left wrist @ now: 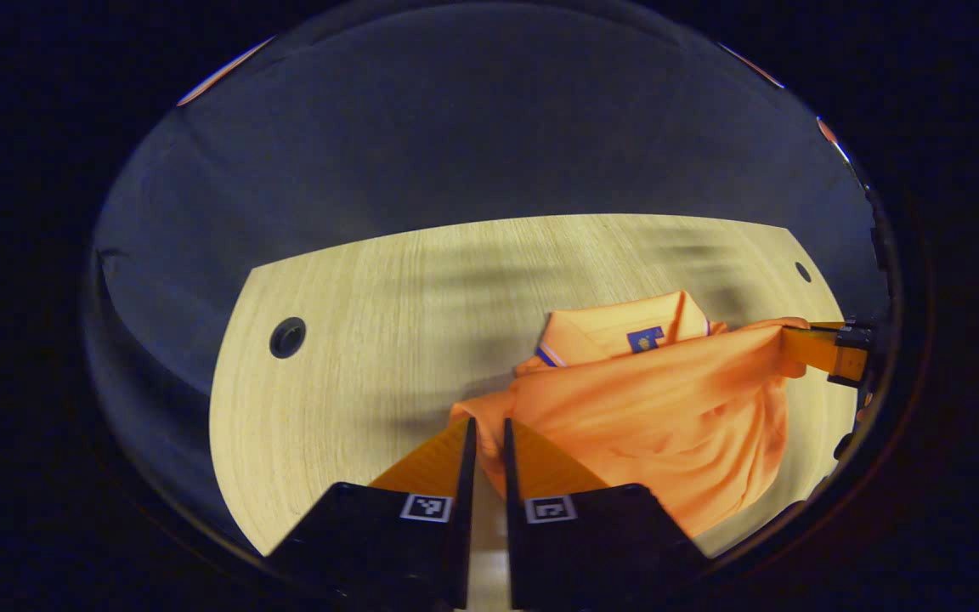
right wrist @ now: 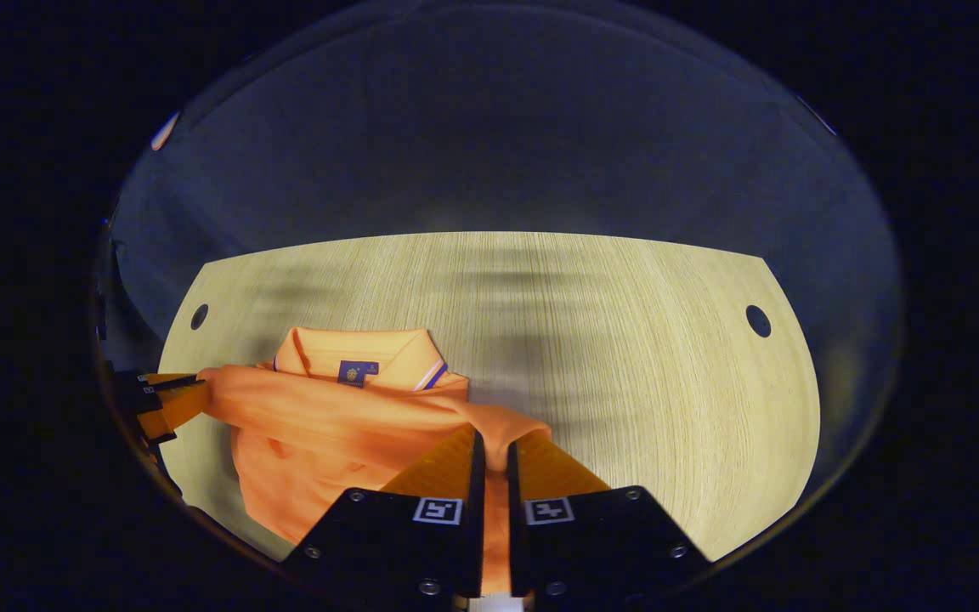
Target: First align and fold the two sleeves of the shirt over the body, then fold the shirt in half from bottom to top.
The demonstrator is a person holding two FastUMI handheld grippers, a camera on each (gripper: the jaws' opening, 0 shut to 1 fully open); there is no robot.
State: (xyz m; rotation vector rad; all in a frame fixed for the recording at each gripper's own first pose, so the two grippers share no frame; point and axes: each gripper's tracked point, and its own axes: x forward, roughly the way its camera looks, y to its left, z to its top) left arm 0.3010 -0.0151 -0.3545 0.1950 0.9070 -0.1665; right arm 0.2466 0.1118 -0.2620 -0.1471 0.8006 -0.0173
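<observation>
Orange polo shirt (left wrist: pixel 668 416) lies on the pale wood-grain table (left wrist: pixel 387 340), in the lower right of the left gripper view and the lower left of the right gripper view. The left gripper (left wrist: pixel 488 433) pinches one hem corner, the right gripper (right wrist: pixel 489 446) the other; the hem hangs stretched between them, near the collar (right wrist: pixel 370 357). Much bare table remains beyond the collar, up to the far edge.

shirt (left wrist: pixel 659 408) on table (left wrist: pixel 353 374), collar (right wrist: pixel 370 353) at far end
</observation>
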